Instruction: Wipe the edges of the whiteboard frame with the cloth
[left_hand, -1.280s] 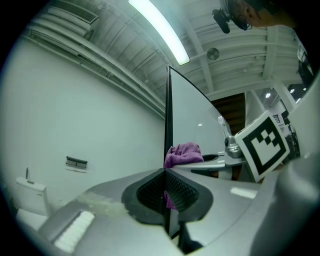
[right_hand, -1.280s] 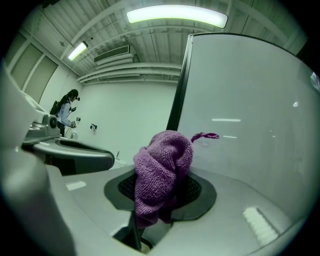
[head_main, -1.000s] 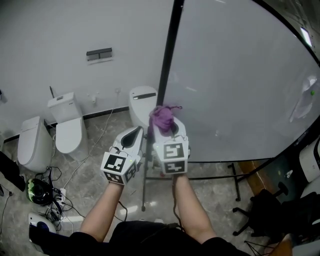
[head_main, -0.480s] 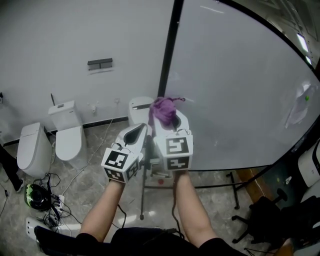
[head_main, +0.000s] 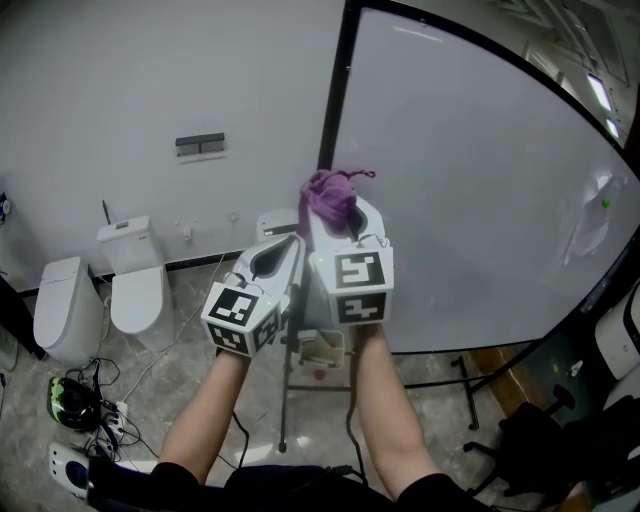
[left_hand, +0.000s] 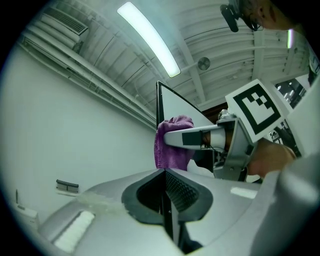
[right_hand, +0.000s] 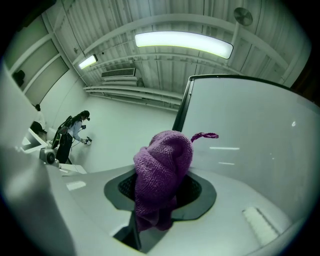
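The whiteboard (head_main: 480, 180) stands upright, its black frame (head_main: 336, 90) running up the left edge. A bunched purple cloth (head_main: 328, 200) is clamped in my right gripper (head_main: 336, 222), held up right beside that left frame edge; whether it touches is unclear. In the right gripper view the cloth (right_hand: 162, 170) bulges out of the jaws of the right gripper (right_hand: 159, 192), with the frame (right_hand: 182, 112) just behind it. My left gripper (head_main: 281, 254) sits close to the left of the right one, shut with nothing in it. From the left gripper view, the left gripper (left_hand: 164, 172) points at the cloth (left_hand: 172, 142) and frame (left_hand: 159, 105).
Two white toilets (head_main: 135, 275) (head_main: 60, 310) stand by the wall at left, a third (head_main: 275, 222) behind the grippers. Cables and a helmet (head_main: 75, 400) lie on the floor. The board's stand legs (head_main: 285, 400) and an office chair (head_main: 530, 440) are below. A person (right_hand: 70, 135) stands far off.
Both grippers have risen together, carrying the purple cloth higher along the whiteboard's left frame edge. The left gripper stays shut and empty beside the right.
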